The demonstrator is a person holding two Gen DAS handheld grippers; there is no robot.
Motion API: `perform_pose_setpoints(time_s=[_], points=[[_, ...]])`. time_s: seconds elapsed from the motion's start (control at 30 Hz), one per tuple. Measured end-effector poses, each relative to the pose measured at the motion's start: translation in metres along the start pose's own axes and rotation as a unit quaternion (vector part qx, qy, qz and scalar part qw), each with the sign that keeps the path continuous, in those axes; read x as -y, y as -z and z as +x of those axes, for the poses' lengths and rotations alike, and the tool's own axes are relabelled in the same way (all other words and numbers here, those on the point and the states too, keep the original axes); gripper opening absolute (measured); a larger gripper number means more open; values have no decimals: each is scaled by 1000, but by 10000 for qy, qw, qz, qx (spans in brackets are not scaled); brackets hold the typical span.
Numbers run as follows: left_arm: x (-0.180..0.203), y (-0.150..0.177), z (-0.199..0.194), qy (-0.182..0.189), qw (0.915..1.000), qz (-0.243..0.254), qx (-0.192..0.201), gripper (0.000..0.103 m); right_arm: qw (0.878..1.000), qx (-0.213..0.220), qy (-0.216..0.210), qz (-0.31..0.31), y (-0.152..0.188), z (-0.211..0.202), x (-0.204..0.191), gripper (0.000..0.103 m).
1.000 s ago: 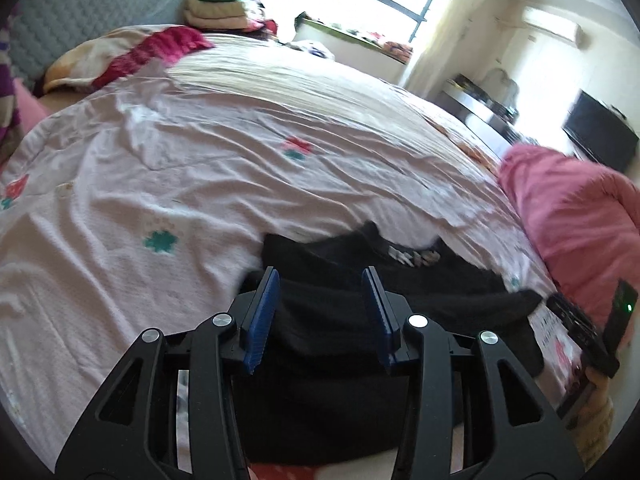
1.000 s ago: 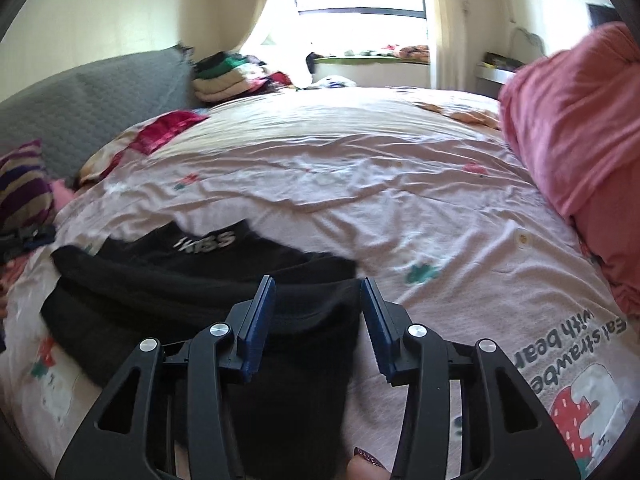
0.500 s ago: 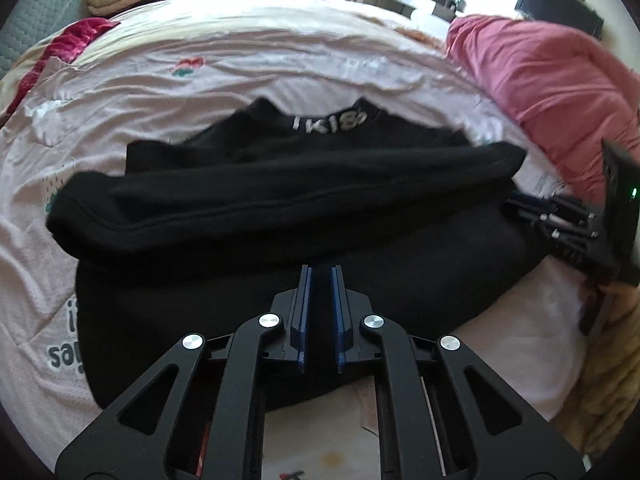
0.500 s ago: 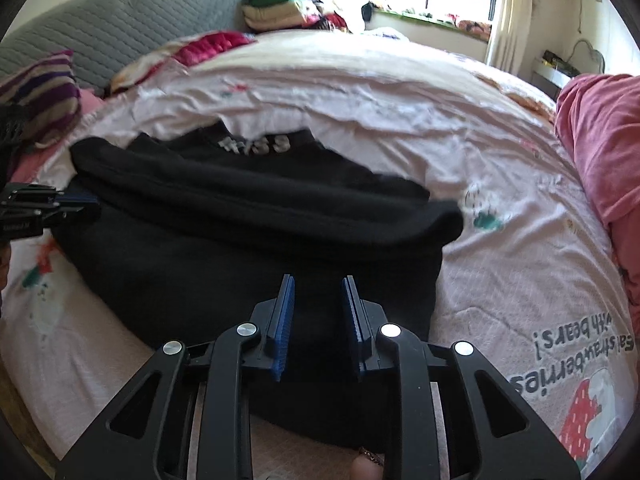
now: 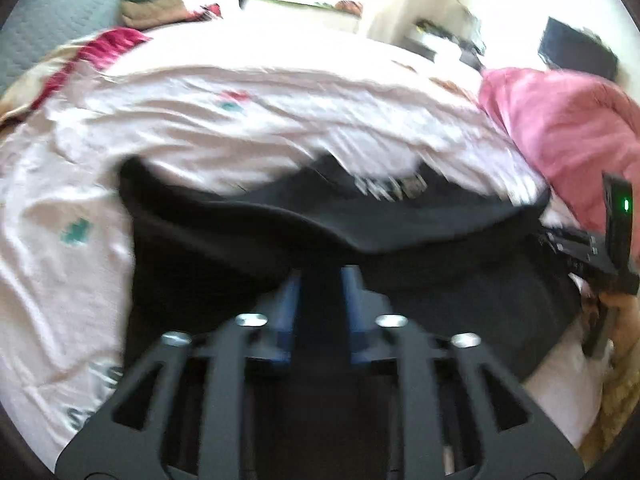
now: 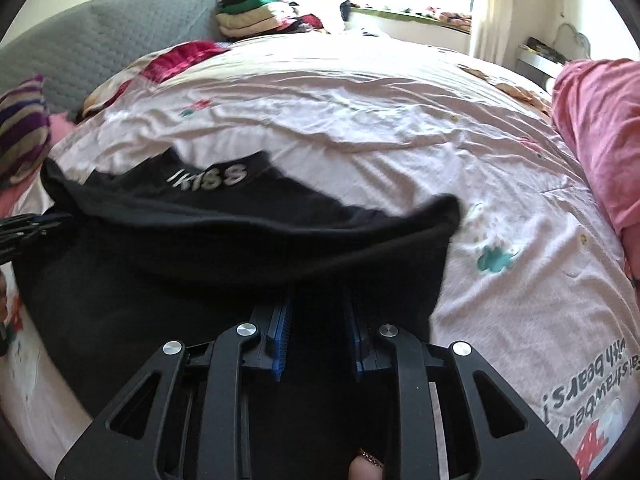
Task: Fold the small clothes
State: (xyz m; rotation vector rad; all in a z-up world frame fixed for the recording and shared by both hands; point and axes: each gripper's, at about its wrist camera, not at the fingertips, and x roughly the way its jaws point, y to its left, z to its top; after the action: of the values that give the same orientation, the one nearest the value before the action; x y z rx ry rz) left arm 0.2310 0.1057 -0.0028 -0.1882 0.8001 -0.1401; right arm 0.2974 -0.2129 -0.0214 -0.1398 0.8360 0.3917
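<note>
A black garment [image 5: 420, 256] with white lettering at its collar [image 6: 208, 178] lies on the pale pink bedsheet [image 5: 200, 120], its sleeves folded across the body. My left gripper [image 5: 320, 280] is shut on the garment's near hem; black cloth fills the gap between the blue pads. My right gripper [image 6: 318, 300] is likewise shut on the near hem of the black garment [image 6: 200, 264]. The hem is lifted at both grippers. The right gripper shows at the right edge of the left wrist view [image 5: 580, 248]. The left wrist view is motion-blurred.
A pink blanket [image 5: 568, 132] is heaped on the bed's right side and also shows in the right wrist view [image 6: 600, 128]. Folded clothes [image 6: 256, 12] are stacked at the far side by the grey headboard [image 6: 100, 44]. A striped pillow [image 6: 20, 128] lies left.
Both grippers have closed on the garment's near hem and raised it. Both views have tilted up, showing more of the far bed.
</note>
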Motion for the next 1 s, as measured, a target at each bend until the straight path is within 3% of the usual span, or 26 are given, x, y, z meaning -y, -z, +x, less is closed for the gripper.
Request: perform_pose_setpoints(time_s=[0.3, 0.47, 0.6, 0.73, 0.77, 0.83, 0.87, 1.0], points=[[-71, -19, -30, -361, 9911, -1195, 452, 28, 9972, 220, 321, 637, -10, -1, 38, 24], [-92, -14, -24, -234, 9872, -1565, 198, 34, 9964, 120, 329, 771, -9, 2, 50, 40], [-92, -7, -5, 53, 9863, -1645, -149, 36, 9970, 10, 205, 742, -6, 8, 49, 41], [-84, 1, 7, 68, 9876, -1533, -331, 36, 9974, -39, 51, 723, -4, 12, 48, 40], [-82, 2, 7, 62, 9880, -1509, -323, 36, 9973, -55, -6, 734, -4, 12, 48, 34], [-79, 3, 8, 6, 9895, -1411, -302, 22, 9971, -56, -149, 745, -4, 12, 47, 20], [-77, 3, 7, -28, 9902, -1371, -278, 19, 9976, -16, -129, 687, -4, 11, 45, 13], [-73, -2, -3, -130, 9923, -1230, -48, 7, 9973, 238, -95, 685, -8, 2, 43, 6]])
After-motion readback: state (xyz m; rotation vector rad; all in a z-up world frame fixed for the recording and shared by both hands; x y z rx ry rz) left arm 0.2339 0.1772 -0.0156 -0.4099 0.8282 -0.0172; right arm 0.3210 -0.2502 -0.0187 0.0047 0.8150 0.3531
